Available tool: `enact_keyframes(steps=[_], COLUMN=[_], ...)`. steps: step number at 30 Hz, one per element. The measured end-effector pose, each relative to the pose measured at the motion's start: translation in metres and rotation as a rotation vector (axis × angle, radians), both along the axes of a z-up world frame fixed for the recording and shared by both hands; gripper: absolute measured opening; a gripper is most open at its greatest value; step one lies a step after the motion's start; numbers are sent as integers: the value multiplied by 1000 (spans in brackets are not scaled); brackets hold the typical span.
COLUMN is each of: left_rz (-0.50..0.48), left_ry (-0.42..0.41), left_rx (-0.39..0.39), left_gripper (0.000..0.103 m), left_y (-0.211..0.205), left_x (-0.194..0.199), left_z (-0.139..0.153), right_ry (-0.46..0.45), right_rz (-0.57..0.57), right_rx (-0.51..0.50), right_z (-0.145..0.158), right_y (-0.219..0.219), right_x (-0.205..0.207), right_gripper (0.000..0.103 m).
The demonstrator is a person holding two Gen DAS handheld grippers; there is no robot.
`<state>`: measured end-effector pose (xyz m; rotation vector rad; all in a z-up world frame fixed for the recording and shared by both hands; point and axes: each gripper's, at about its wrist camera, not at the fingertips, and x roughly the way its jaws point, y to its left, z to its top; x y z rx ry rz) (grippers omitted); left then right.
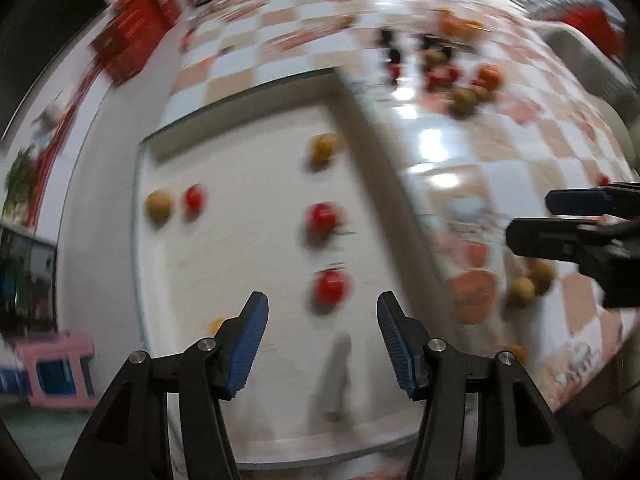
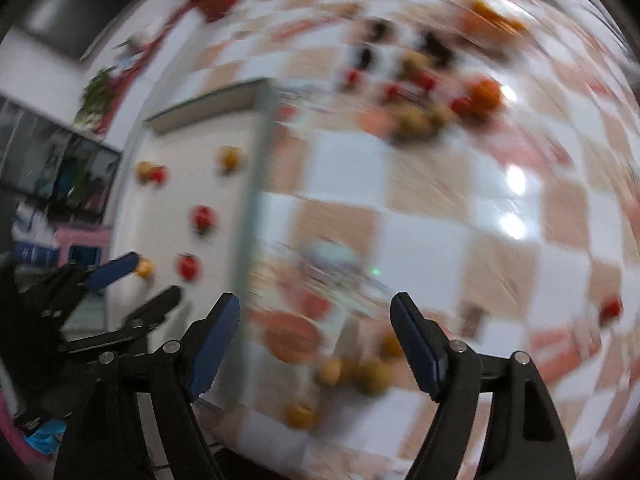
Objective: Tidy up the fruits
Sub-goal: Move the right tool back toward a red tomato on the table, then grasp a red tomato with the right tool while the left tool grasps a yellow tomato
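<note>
Right now both tools look empty and between picks. Left tool (image 1: 322, 344) hangs over the white tray (image 1: 240, 152) w/ jaws about half apart, nothing between the pads; the near red fruit (image 1: 331, 287) sits just ahead of its tips, on the tray, not touched. Right tool (image 2: 316, 344) is over the checkered worktop (image 2: 440, 208) beside the tray, jaws wide, also nothing gripped.

Where the fruit is: on the tray, three red ones and a few yellow-brown ones, spaced apart (a row of reds down the right side, a red and a yellow-brown close together at the left). Still loose on the worktop: a small yellow-brown cluster (image 2: 356, 372) just ahead of the right tool, one orange-yellow fruit (image 2: 301, 414) nearer the camera, a stray red (image 2: 611, 309) far right, and a mixed pile (image 2: 424, 96) at the far end w/ red, orange and dark ones.

Step, as I read it: sorting is partway, maybe a third done, w/ most fruit still off the tray. Both views are blurred, so exact kinds are hard to tell.

Next move prob. calls for the right tool to drop onto one fruit of the near cluster, jaws straddling just that one since neighbours touch, then carry it to a free spot on the tray. Round fruit may roll if nudged.
</note>
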<state>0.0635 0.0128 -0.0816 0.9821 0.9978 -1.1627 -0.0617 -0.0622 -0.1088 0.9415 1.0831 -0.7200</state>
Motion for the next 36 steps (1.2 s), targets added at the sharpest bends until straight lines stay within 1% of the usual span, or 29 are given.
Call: enact_keyframes(steps=[3,6,8,12,17,22,26,30,34,35,36], left_rz=[-87,-155,-174,-166,-156,-149,-143,-152,-148,-144,-141], left_ry=[21,45,66,124,168,180,194,194,204,209,213], left_rx=[-13,-13,-9,15,43,78,83,92,99,103,105], left_gripper=[58,58,58,58,58,58,58,58,58,58,58], left_y=[-6,-10,-15,-37,-65,-79,-86,-91,-91,-91,-90], left_x=[-35,-54,-62,-77,-98,-110,-116,-123,-126,-125,-124], left_z=[6,8,7,2,-14,-28,-32,-33,-34,-34,-34], right_ry=[40,65,70,82,119,160,175,182,191,194,197], right_rz=[-67,-111,-132,-172,-272,-367,-425,-421,-392,-385,-381], right_rx=[22,34,36,24,1,-30,-53,-76,-105,-114,-121], right_z=[-9,-15,-16,-16,-16,-17,-19,-23,-26,-25,-25], right_y=[-2,-1,1,1,-11,-28,-44,-58,-69,-71,-72], right_x=[-34,-59,-72,-90,-132,-178,-204,-214,-210,-209,-208], right_gripper=[81,81,81,81,81,81,81,81,80,77,69])
